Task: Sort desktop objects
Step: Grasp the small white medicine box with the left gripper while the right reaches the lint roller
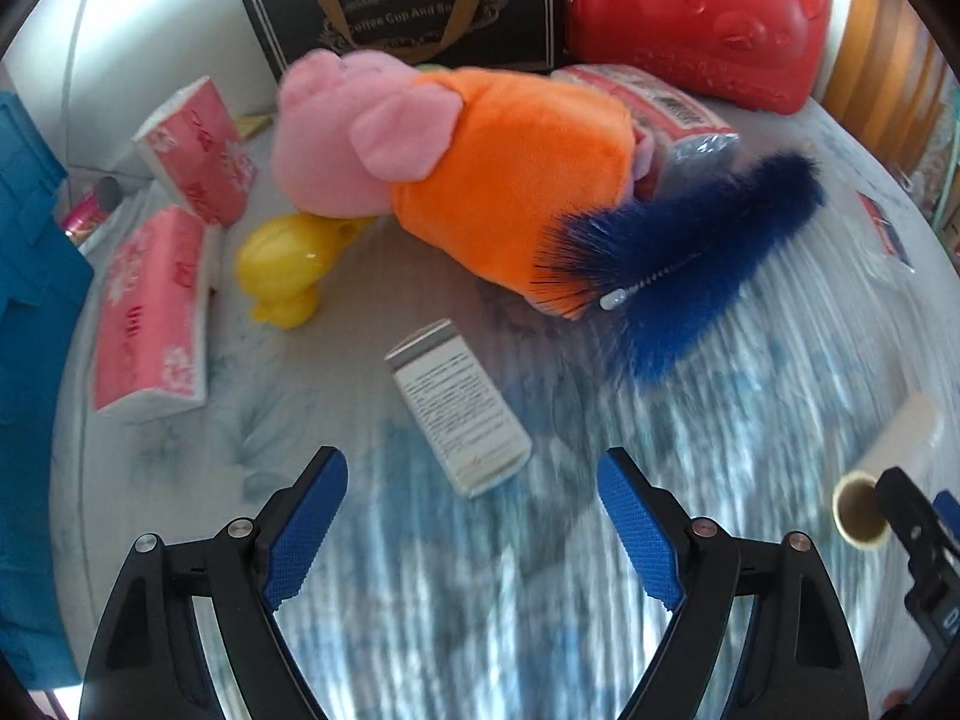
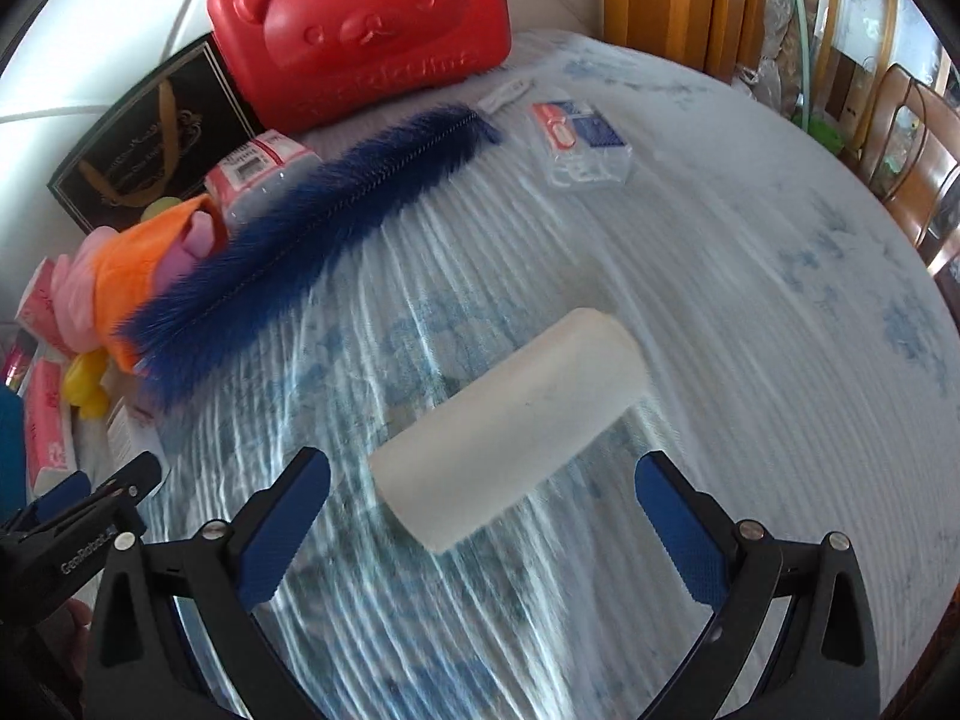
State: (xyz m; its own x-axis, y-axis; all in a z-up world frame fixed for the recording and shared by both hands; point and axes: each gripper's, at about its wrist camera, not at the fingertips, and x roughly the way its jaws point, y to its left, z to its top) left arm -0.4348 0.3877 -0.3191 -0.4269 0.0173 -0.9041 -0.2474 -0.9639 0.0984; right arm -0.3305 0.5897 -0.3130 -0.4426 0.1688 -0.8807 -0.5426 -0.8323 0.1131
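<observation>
My left gripper is open and empty above the patterned tablecloth, just short of a small white printed box lying flat. Beyond it lie a pink and orange plush pig, a yellow toy duck and a blue bristle brush. My right gripper is open and empty, its jaws either side of the near end of a white plastic-wrap roll lying on the cloth. The roll also shows in the left wrist view. The brush lies to the left.
Two pink tissue packs and a blue bin are at left. A black gift bag and a red bear case stand at the back. A small packet lies far right. Wooden chairs stand beyond the table.
</observation>
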